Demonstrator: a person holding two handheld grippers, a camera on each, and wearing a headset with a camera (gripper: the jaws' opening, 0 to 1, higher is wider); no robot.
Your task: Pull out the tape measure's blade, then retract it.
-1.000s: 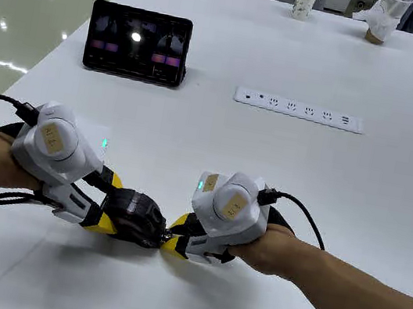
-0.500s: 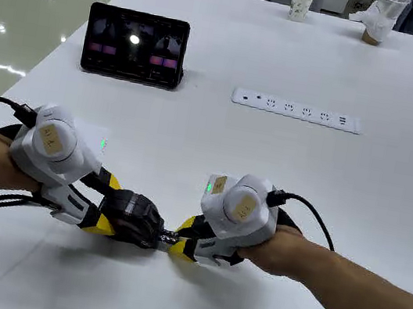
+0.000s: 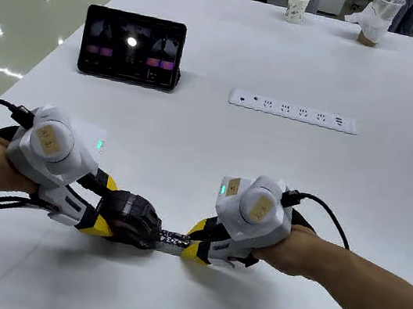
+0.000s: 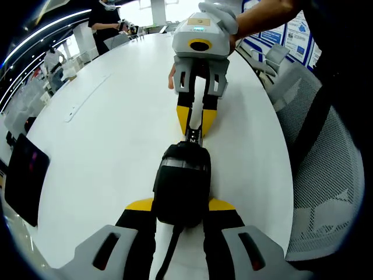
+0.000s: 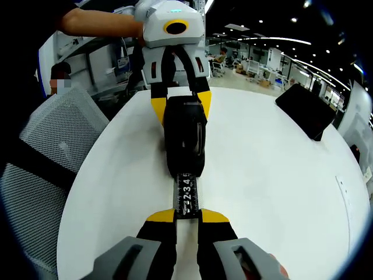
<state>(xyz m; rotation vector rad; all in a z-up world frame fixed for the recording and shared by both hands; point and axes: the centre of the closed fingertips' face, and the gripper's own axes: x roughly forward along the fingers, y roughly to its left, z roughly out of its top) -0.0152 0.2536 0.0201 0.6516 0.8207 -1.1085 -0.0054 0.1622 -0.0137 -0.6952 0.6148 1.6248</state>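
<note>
A black tape measure [image 3: 131, 218] rests on the white table [image 3: 269, 157], clamped between the yellow-tipped jaws of my left gripper [image 3: 98, 213]. In the left gripper view its case [image 4: 182, 182] sits between my jaws. A short length of black blade [image 3: 173, 239] with white numbers runs out to the right. My right gripper [image 3: 196, 242] is shut on the blade's end. The right gripper view shows the blade [image 5: 187, 195] leading from my jaws [image 5: 186, 217] to the case [image 5: 184, 135], with the left gripper [image 5: 178, 108] behind it.
A dark tablet [image 3: 132, 47] stands at the far left of the table. A white power strip [image 3: 293, 111] lies beyond the grippers. A paper cup [image 3: 297, 5] and a wrapped cup [image 3: 376, 18] stand at the far edge. A mesh chair [image 4: 323, 175] is beside the table.
My right gripper has moved to the right, away from the case, drawing a short stretch of blade out. The left gripper and case have stayed put.
</note>
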